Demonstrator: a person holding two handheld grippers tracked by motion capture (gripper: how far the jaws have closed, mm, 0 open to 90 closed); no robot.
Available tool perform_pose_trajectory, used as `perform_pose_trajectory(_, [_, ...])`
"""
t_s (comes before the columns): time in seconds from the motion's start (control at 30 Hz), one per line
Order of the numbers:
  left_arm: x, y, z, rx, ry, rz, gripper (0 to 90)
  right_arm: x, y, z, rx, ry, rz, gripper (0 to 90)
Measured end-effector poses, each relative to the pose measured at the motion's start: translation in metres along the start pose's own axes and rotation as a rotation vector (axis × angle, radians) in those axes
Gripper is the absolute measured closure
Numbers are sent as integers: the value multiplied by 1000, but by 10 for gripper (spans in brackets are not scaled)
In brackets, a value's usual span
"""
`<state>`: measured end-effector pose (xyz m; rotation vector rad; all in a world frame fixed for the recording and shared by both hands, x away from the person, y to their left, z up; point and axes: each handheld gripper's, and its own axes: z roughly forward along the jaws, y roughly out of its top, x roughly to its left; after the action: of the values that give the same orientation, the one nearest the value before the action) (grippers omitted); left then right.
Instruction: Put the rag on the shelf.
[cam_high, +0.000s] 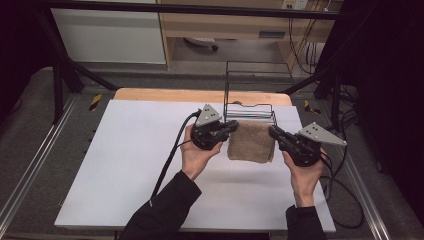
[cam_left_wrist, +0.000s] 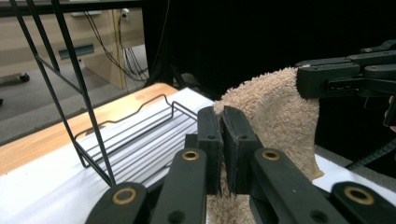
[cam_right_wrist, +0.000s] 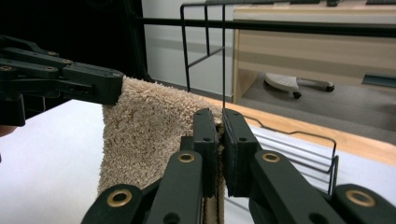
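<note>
A folded tan towel (cam_high: 251, 142) hangs between my two grippers, lifted just above the white table (cam_high: 125, 165). My left gripper (cam_high: 231, 127) is shut on the towel's upper left corner, its jaws pinching the terry cloth (cam_left_wrist: 271, 112) in the left gripper view. At the upper right corner my right gripper (cam_high: 274, 132) is shut on the same towel (cam_right_wrist: 144, 135). Each gripper view also shows the other gripper clamped on the far corner. A black wire rack (cam_high: 250, 107) stands directly behind the towel.
The wire rack's low basket (cam_left_wrist: 140, 135) and tall back frame (cam_right_wrist: 205, 42) sit at the table's far edge on a wooden strip (cam_high: 165, 95). Black cables (cam_high: 167, 160) trail from both grippers across the table. Black frame legs and a cabinet stand beyond the table.
</note>
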<state>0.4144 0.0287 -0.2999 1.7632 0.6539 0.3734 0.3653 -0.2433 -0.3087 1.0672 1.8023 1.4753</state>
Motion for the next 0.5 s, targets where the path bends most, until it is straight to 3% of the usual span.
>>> perform_pose_trajectory(0.5, [3, 19, 2, -55, 7, -3, 858, -5, 25, 0, -38, -22, -22, 852])
